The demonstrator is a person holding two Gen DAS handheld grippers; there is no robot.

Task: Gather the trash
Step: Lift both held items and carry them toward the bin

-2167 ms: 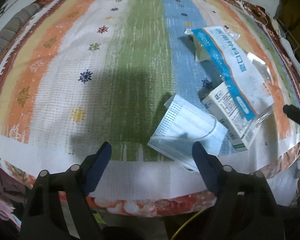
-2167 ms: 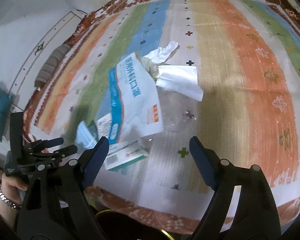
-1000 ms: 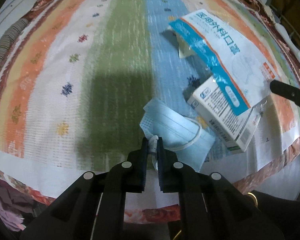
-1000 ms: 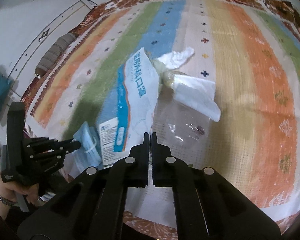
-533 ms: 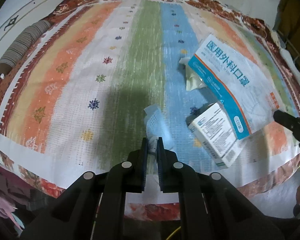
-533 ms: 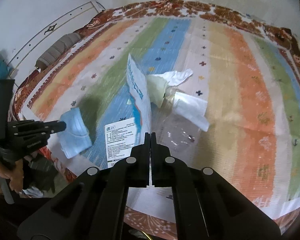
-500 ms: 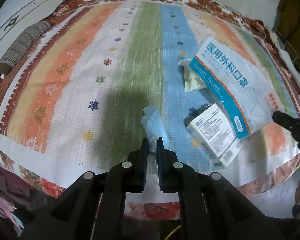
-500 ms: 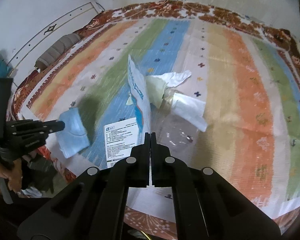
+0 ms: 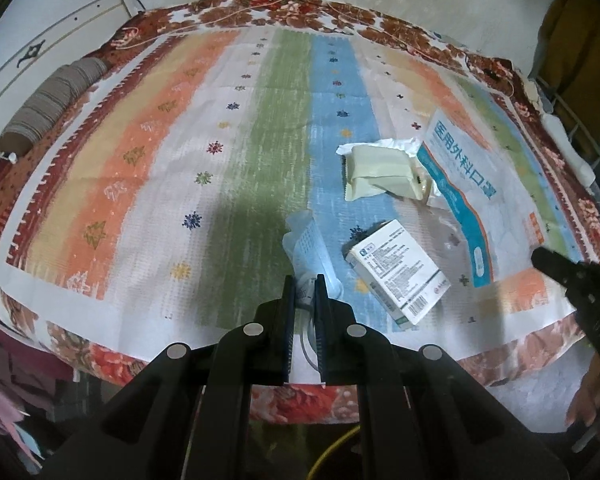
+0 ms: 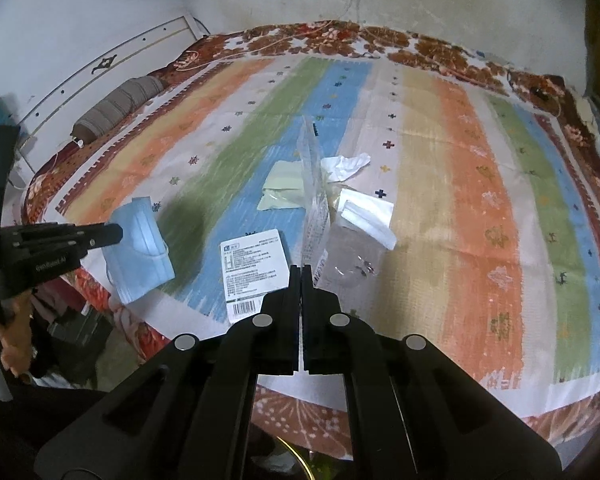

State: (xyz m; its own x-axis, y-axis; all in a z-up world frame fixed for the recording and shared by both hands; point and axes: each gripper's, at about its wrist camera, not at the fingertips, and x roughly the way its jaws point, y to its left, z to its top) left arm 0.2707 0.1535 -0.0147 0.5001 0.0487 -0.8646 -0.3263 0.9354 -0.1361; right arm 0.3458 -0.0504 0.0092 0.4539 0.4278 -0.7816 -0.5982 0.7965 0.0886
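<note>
Both tools had lifted trash off the bed (image 9: 260, 128): left tool (image 9: 303, 284) pinching the mask (image 10: 140, 248), right tool (image 10: 301, 276) pinching the bag (image 10: 314, 200) above the box (image 10: 254, 272).

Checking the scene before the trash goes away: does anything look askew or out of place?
Only litter on the striped cloth: a white box, crumpled tissue, pale wrapper. The blue mask and mask bag hang lifted from shut grippers.
</note>
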